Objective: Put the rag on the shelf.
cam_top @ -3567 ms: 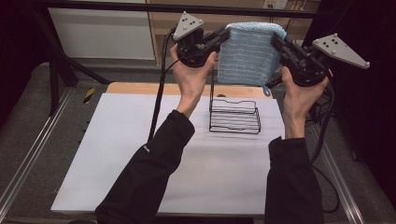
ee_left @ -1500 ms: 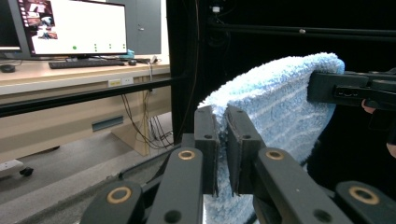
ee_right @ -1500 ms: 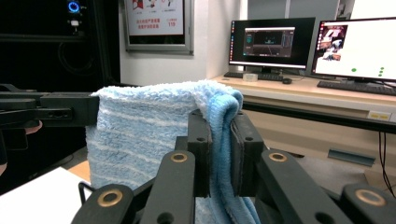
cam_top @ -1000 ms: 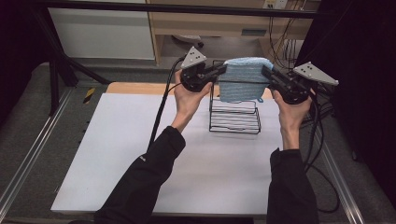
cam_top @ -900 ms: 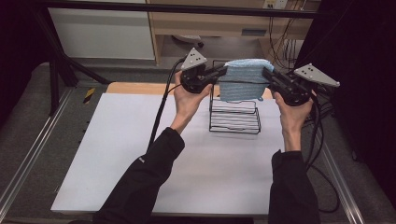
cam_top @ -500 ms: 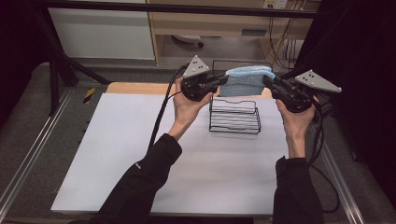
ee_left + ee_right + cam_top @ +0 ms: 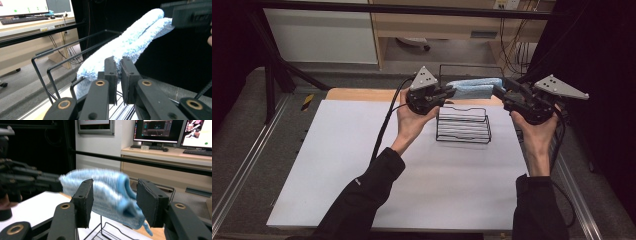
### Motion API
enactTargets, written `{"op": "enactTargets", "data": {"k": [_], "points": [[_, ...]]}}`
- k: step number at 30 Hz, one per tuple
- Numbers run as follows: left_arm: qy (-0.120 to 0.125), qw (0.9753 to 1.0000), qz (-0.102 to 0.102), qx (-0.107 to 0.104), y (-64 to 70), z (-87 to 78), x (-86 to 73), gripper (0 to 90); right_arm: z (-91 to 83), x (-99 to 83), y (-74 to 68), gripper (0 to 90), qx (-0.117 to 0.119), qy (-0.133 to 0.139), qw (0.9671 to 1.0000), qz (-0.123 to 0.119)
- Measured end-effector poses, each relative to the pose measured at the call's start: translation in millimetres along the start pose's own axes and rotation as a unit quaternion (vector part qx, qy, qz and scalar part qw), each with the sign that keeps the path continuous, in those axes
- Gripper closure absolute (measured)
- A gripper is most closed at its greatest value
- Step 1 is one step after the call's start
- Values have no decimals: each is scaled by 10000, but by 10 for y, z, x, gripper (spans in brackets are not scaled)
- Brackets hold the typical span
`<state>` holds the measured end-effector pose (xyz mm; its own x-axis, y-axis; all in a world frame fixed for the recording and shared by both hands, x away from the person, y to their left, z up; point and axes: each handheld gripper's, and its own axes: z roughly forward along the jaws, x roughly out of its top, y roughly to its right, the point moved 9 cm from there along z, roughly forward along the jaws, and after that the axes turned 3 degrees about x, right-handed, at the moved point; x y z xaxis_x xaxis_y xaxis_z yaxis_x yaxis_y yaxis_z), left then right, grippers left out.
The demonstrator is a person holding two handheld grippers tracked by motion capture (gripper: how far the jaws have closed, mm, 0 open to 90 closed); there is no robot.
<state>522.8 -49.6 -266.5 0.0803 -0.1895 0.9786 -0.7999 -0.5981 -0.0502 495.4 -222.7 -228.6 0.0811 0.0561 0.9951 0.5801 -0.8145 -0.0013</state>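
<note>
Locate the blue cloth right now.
High view: blue cloth hangs folded over the black wire rack's back bar, between left gripper and right gripper.

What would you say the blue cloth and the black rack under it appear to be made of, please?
The blue cloth looks like soft microfibre or terry: a fuzzy, matt pile shows along its folded edges. The black rack appears to be thin metal wire with a dark, slightly glossy coating, bent into rails and loops; painted or plastic-dipped, I cannot tell.

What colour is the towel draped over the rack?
Light blue towel; clearest in the left gripper view.
</note>
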Motion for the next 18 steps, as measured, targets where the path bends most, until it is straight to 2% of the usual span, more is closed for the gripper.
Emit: {"op": "enactTargets", "data": {"k": [4, 5, 6, 7, 8, 9, 11, 12, 13, 14, 15, 18], "points": [[-62, 10000, 46, -18, 9, -2, -34, 842, 32, 78, -17, 501, -10, 9, 10000, 7], [-71, 10000, 58, -21, 12, -2, -39, 841, 47, 102, -23, 530, -4, 4, 10000, 33], [-83, 9999, 66, -24, 15, -3, -43, 841, 64, 121, -25, 574, -9, -19, 10000, 77], [-91, 9999, 61, -32, 18, -3, -47, 841, 105, 134, -37, 683, 40, -144, 9998, 165], [-99, 9999, 64, -36, 20, -4, -49, 841, 129, 125, -38, 722, 43, -239, 9995, 197], [-108, 9999, 66, -37, 20, -6, -52, 841, 129, 125, -38, 722, 43, -239, 9995, 197], [-125, 9999, 54, -56, 22, -9, -58, 837, 178, 80, -43, 839, 83, -473, 9984, 293], [-133, 9999, 44, -67, 22, -12, -61, 837, 178, 80, -43, 839, 83, -473, 9984, 293], [-142, 9999, 33, -76, 23, -15, -64, 832, 190, 30, -47, 886, 129, -617, 9974, 339], [-158, 9998, 15, -89, 23, -20, -67, 832, 190, 30, -47, 886, 129, -617, 9974, 339], [-174, 9998, -18, -113, 23, -27, -67, 815, 188, -26, -44, 900, 138, -730, 9966, 361], [-170, 9994, -209, -204, 19, -77, -31, 789, 175, -82, -34, 900, 152, -811, 9959, 358]]}}
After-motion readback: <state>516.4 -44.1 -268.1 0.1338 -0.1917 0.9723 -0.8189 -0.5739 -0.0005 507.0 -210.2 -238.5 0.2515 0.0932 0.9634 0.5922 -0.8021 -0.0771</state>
